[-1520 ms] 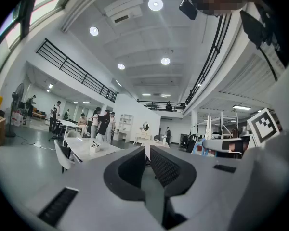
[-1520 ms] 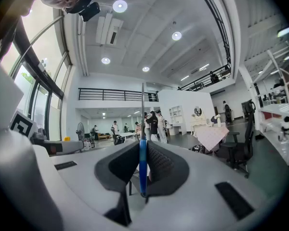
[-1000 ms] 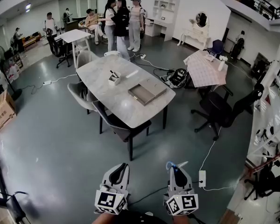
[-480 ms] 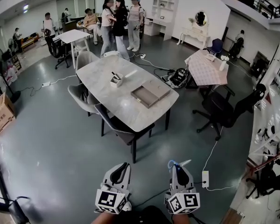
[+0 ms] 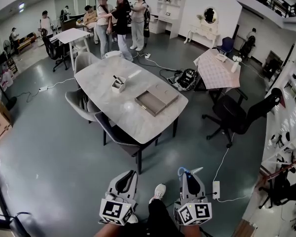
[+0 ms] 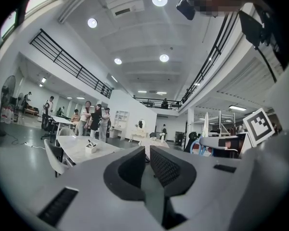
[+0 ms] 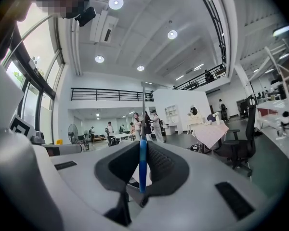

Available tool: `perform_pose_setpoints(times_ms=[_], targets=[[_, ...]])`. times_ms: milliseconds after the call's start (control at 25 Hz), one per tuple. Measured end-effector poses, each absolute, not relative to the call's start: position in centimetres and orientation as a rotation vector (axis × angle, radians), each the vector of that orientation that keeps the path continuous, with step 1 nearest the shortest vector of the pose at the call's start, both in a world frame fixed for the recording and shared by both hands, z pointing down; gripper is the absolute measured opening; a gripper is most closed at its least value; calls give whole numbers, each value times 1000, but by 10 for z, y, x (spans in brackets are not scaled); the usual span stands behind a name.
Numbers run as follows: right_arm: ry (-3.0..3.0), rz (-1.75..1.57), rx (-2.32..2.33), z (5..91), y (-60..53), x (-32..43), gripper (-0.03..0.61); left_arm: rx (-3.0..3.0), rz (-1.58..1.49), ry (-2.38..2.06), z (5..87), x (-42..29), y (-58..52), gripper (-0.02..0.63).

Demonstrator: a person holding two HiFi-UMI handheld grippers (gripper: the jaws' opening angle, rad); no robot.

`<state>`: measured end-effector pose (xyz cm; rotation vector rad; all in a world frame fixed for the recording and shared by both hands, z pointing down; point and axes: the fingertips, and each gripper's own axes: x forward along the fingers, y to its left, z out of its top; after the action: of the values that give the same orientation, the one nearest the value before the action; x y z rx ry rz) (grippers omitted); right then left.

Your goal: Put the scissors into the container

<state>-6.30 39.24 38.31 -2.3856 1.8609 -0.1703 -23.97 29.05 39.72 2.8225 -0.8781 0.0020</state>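
The scissors (image 7: 142,170) are clamped edge-on between the pads of the right tool (image 7: 143,160), blue handle nearest the camera and the blade rising past the tips. The left tool (image 6: 147,160) has its jaws a narrow slit apart with nothing in it. Both tools hang over the floor (image 5: 54,147), well short of the tabletop (image 5: 113,112). A small white container (image 5: 118,84) stands near the tabletop's far left edge, with a flat grey box (image 5: 155,100) toward its right edge. Pickup looks done. The walk to the tabletop and the drop remain.
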Motion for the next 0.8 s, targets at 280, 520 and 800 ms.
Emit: perform_pose_setpoints(times_ms=[280,520,800], targets=[[1881,-175,-2358,392,324,-4,41,2825,2,-903,403,-181,226,40],[1905,-182,-2344,386,272,50,41,2816,10,-930,396,-131,178,40],[1951,-208,-2315,387,219,113,41,2781,29,-999,398,-78,126,40]])
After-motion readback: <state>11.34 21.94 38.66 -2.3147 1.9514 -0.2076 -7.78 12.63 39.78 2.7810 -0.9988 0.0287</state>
